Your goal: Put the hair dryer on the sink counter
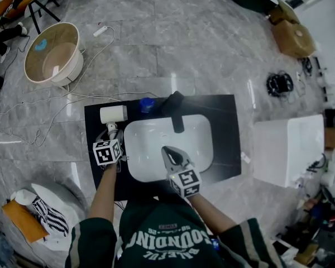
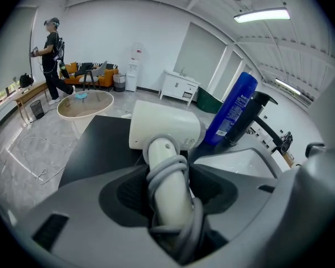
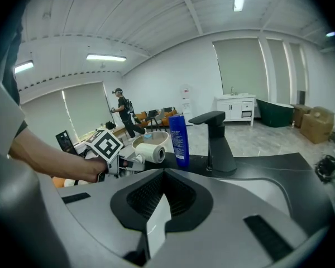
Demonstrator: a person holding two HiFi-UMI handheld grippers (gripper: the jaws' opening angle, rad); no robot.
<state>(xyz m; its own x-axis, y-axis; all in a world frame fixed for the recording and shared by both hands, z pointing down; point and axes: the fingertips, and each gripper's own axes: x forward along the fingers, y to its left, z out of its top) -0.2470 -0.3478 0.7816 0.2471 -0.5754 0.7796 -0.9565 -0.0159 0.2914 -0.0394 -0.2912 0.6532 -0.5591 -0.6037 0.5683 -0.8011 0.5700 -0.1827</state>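
Observation:
A white hair dryer (image 1: 113, 114) hangs over the back left of the black sink counter (image 1: 223, 110), its barrel pointing left. My left gripper (image 1: 111, 133) is shut on its handle, which has the grey cord wound around it. In the left gripper view the hair dryer (image 2: 164, 128) fills the space between the jaws of the left gripper (image 2: 167, 172). Whether the dryer touches the counter I cannot tell. My right gripper (image 1: 167, 151) hovers over the white basin (image 1: 151, 161), jaws together with nothing in them. From the right gripper (image 3: 162, 177) I see the dryer (image 3: 151, 152) at the left.
A blue bottle (image 1: 147, 104) and a black faucet (image 1: 176, 108) stand at the back edge of the basin, close right of the dryer. A round tub (image 1: 51, 53) and loose cables lie on the floor behind. A white cabinet (image 1: 287, 149) stands to the right.

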